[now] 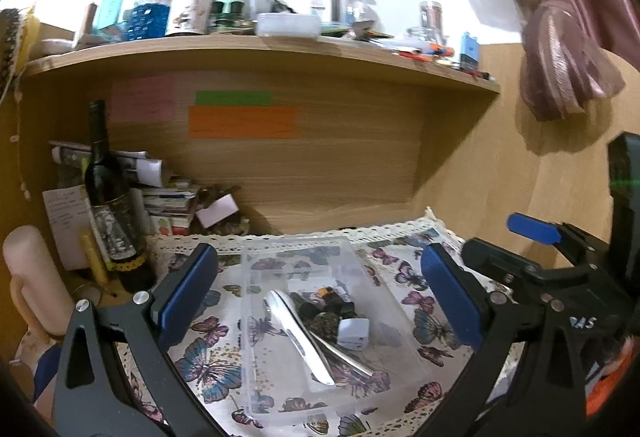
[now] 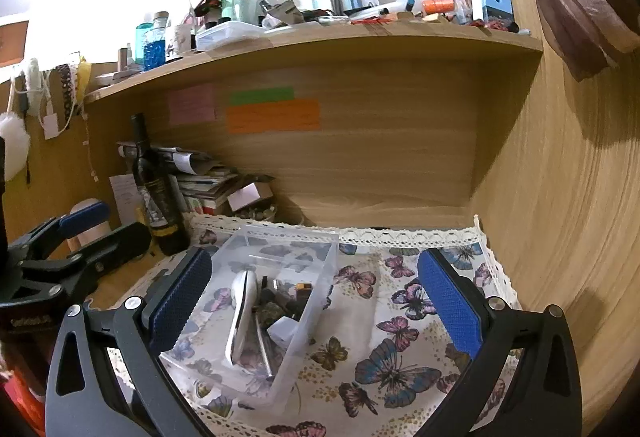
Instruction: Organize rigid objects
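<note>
We've got both grippers hovering over the table (image 2: 532, 277), which is covered with a butterfly-print cloth (image 2: 392, 361) with lace edging. The clear plastic box (image 1: 256, 377) sits on that cloth, and inside it there's a white-handled tool (image 1: 298, 337), a metal piece (image 1: 348, 355) lying just beside it, a small white block (image 1: 354, 333) and a little pile of dark bits (image 1: 326, 311) we can't really make out.

The left gripper (image 1: 320, 295) has its blue fingers (image 1: 188, 293) spread wide with nothing between them, and the box sits in the gap as seen from its camera. The right gripper (image 2: 318, 305) is spread wide and empty too; from its camera the box is off to the left, with its left finger (image 2: 180, 301) in front of the box's near wall.

Back left there's a dark wine bottle (image 2: 154, 189) standing upright next to a messy stack of papers (image 2: 208, 181). Sticky notes (image 2: 274, 115) are on the wooden back panel, and the shelf (image 2: 320, 39) above is crammed with bottles and jars.
</note>
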The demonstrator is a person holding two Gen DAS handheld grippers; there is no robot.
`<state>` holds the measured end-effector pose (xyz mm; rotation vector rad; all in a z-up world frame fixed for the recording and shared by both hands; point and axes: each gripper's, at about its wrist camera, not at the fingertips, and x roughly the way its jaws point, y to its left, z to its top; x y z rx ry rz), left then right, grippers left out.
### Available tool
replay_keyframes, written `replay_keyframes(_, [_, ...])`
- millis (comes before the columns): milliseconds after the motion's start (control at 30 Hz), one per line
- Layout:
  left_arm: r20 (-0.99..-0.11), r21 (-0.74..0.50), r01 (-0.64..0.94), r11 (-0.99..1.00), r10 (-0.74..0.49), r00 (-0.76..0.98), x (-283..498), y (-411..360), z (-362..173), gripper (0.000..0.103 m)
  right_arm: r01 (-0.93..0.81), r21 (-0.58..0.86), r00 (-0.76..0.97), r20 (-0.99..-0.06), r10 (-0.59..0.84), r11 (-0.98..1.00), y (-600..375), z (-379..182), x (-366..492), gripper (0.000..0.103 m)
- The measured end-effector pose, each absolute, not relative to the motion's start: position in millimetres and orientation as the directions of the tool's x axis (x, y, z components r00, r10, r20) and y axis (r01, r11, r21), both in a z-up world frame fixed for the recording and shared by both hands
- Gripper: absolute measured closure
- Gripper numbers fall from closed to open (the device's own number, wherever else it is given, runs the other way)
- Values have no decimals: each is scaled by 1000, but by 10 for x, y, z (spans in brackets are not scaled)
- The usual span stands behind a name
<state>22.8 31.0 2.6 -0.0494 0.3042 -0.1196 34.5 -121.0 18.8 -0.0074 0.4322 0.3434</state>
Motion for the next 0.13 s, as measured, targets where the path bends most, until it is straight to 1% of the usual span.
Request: replay_keyframes(133, [-284,-38,121,992,-127,950,202,236,29,0,-316,66,852,-418,314,947,-1203,172,359,0])
